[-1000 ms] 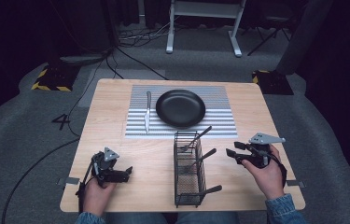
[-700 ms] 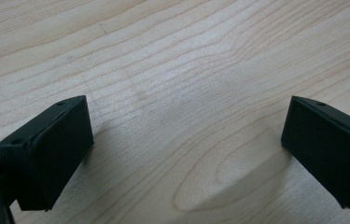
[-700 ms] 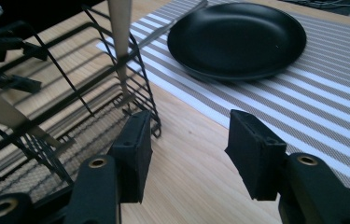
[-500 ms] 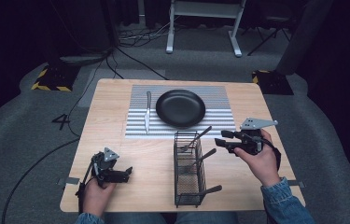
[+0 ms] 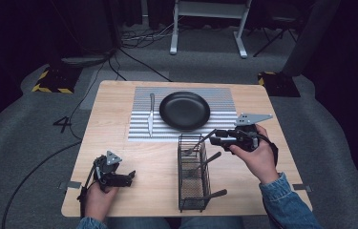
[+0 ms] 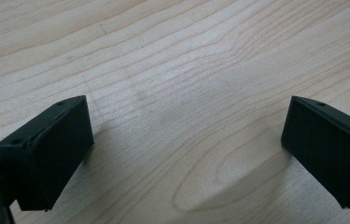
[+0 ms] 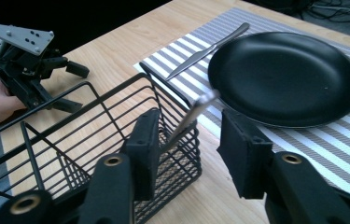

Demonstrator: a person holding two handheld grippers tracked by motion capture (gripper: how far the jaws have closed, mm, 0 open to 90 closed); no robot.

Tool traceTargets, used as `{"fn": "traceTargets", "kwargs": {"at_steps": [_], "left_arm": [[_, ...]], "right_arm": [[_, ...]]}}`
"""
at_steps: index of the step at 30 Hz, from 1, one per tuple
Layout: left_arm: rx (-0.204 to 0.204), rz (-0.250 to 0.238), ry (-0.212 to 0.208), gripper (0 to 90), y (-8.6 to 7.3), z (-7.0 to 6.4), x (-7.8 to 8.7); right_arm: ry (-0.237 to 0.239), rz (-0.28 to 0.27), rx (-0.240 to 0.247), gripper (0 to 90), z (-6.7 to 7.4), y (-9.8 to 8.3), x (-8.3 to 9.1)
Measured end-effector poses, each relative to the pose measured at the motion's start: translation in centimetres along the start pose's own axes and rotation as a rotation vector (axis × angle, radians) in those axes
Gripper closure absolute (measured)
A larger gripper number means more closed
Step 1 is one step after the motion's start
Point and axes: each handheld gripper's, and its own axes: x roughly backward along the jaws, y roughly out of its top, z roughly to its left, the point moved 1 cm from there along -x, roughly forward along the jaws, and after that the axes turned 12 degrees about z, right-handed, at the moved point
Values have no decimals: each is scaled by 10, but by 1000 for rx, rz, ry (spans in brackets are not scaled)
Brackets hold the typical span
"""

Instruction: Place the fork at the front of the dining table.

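A black wire basket (image 5: pixel 192 176) stands near the table's front edge with three metal utensils leaning in it. The handle of the farthest utensil (image 5: pixel 200 141) sticks out over the basket's far end. My right gripper (image 5: pixel 216 136) is level with that handle, which lies between the jaws (image 7: pixel 190 126). The jaws have just been closing, and a gap still shows on each side of the utensil handle (image 7: pixel 193 114), so this gripper is open. My left gripper (image 5: pixel 119 179) rests open on bare wood at the front left (image 6: pixel 186 126), with nothing between its pads.
A black plate (image 5: pixel 184 110) sits on a striped placemat (image 5: pixel 224 95) at the back of the table, with a knife (image 5: pixel 151 114) lying to its left. In the right gripper view the plate (image 7: pixel 284 77) is just beyond the basket (image 7: pixel 182 154).
My right gripper has risen and moved left to the basket's far end, and its jaws have narrowed around the protruding handle. The left gripper has not moved.
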Motion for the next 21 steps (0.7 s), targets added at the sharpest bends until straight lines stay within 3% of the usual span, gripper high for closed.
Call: {"fn": "traceTargets", "kwargs": {"at_steps": [7, 13, 21], "left_arm": [[0, 0, 0, 23, 0, 0, 0], [0, -1, 0, 23, 0, 0, 0], [0, 0, 0, 23, 0, 0, 0]], "right_arm": [[10, 30, -4, 648, 1, 6, -7], [4, 53, -16, 742, 0, 9, -10], [11, 52, -27, 789, -1, 8, -9]]}}
